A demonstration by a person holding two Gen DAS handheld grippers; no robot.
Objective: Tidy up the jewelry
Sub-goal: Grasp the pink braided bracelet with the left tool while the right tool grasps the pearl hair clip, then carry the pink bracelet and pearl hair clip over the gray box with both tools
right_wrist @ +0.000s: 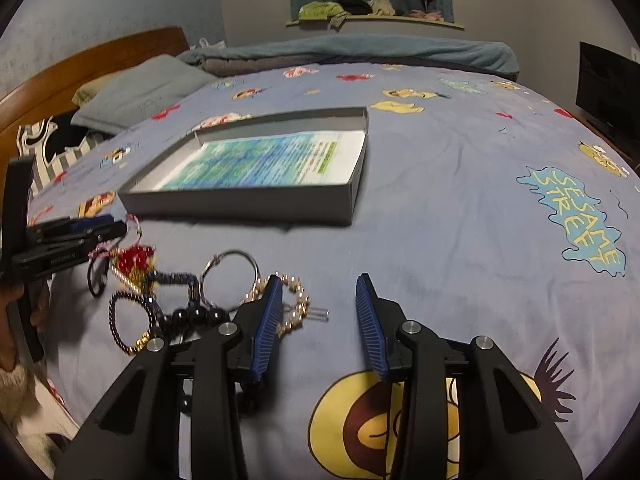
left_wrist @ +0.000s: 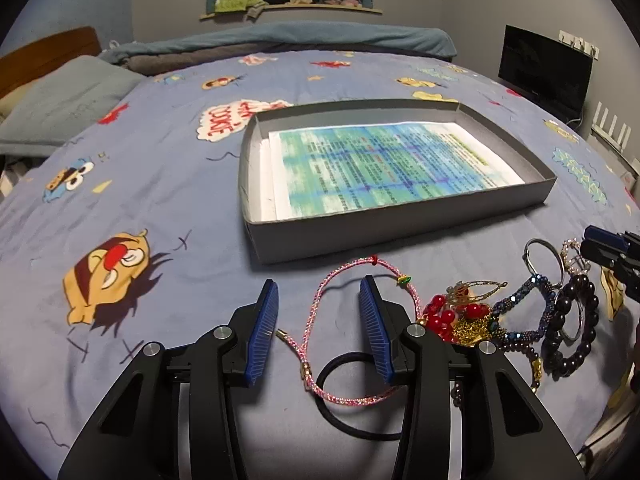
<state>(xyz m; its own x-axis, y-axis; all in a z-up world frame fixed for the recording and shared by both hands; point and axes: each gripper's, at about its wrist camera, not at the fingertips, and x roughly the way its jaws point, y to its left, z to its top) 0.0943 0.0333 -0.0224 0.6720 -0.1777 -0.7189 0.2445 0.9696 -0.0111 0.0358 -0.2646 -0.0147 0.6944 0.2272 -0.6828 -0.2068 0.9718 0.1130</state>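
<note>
Pick-up step: left gripper (left_wrist: 320,300) wide open, empty, straddling pink cord bracelet (left_wrist: 316,320) before grey tray (left_wrist: 400,232); right gripper (right_wrist: 320,304) open, empty. Next: close on cord.

Dim indoor light, soft shadows, heavy fisheye bending with dark corners, slight motion blur.

Both wrist views low over bed, sharing box (left_wrist: 400,224) (right blurrier, perhaps).

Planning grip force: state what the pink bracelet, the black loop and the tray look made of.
Pink bracelet: braided cord with glittery thread, small gold metal ends. Black loop: matte, smooth, probably an elastic hair tie. Tray: grey cardboard, matte, with folded corners.
</note>
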